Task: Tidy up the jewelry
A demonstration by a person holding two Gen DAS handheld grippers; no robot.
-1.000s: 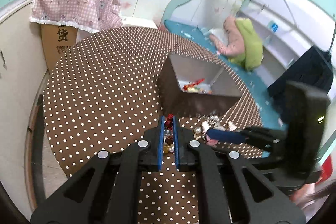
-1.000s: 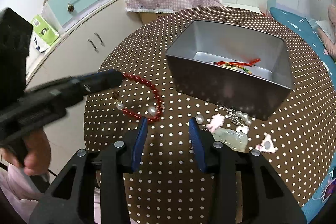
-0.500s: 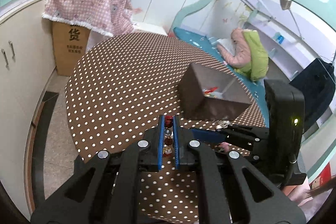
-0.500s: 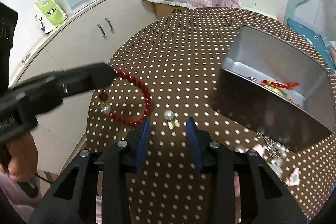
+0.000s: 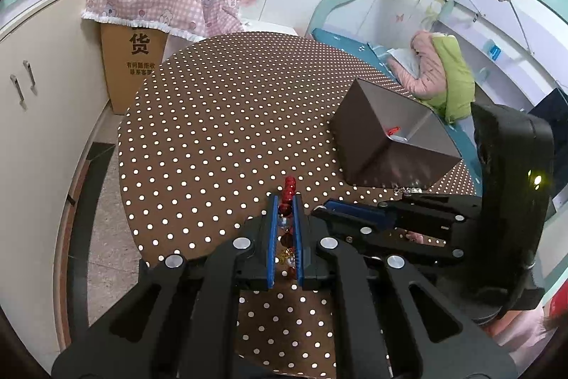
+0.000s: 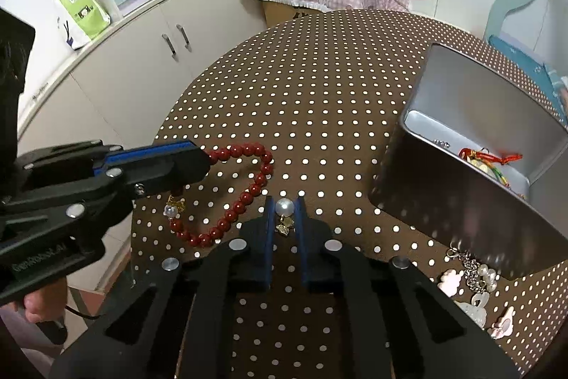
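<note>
My left gripper (image 5: pixel 284 201) is shut on a red bead bracelet (image 5: pixel 288 192) and holds it above the polka-dot table; the bracelet hangs as a loop in the right wrist view (image 6: pixel 241 194), with a pearl charm (image 6: pixel 170 210) dangling from it. My right gripper (image 6: pixel 284 205) has closed around a pearl earring (image 6: pixel 284 206) with a gold drop, near the table's front. The metal box (image 6: pixel 472 144) stands to the right with red-corded jewelry (image 6: pixel 490 158) inside.
Several loose pieces, a chain and pale charms (image 6: pixel 468 279), lie on the table (image 6: pixel 319 95) in front of the box. A cloth-covered cardboard box (image 5: pixel 142 52) and cabinets (image 6: pixel 124 59) stand beyond the table's far edge. A bed (image 5: pixel 436 73) lies to the right.
My right gripper has moved forward over the pearl earring and narrowed onto it. My left gripper has kept the bracelet and drawn back and up from the table.
</note>
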